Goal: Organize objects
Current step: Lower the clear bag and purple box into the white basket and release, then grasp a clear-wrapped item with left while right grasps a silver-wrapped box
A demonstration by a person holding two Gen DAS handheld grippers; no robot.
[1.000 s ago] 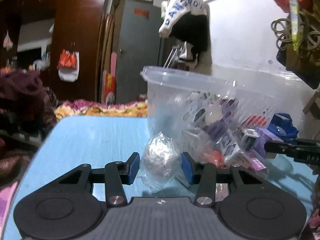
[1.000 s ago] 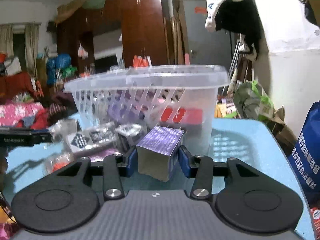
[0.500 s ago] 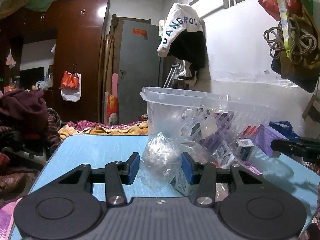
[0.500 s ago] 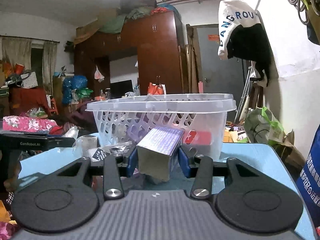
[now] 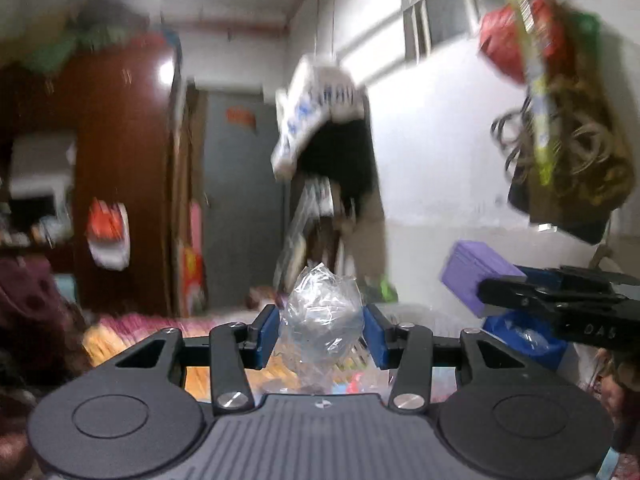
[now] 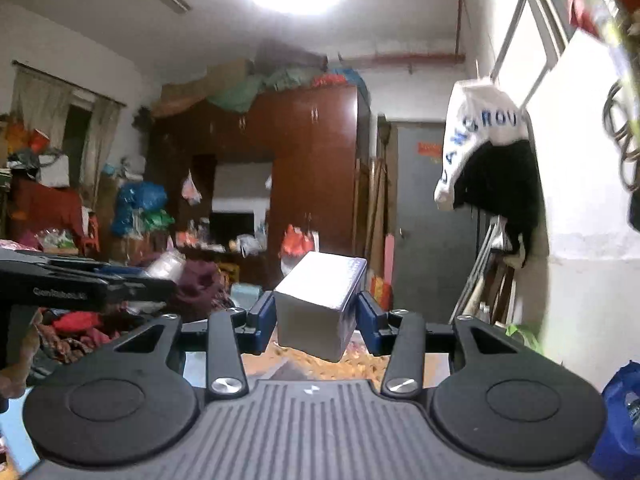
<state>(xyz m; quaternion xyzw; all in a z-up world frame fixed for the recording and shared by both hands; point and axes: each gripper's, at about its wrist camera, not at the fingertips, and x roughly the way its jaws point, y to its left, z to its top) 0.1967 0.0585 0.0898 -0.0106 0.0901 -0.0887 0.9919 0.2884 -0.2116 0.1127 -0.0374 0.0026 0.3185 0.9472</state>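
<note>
My left gripper is shut on a crumpled clear plastic packet and holds it high in the air. My right gripper is shut on a purple box, also lifted well up. In the left wrist view the right gripper shows at the right with the purple box in it. In the right wrist view the left gripper shows at the left with the clear packet. A bit of the clear basket rim shows low behind the left fingers.
A white and black jacket hangs on the white wall at the right. A blue bag stands at the lower right. A brown wardrobe and a grey door stand beyond the table.
Both grippers have risen with their loads. The basket and the blue table have dropped almost out of both views. The left view is now blurred by motion.
</note>
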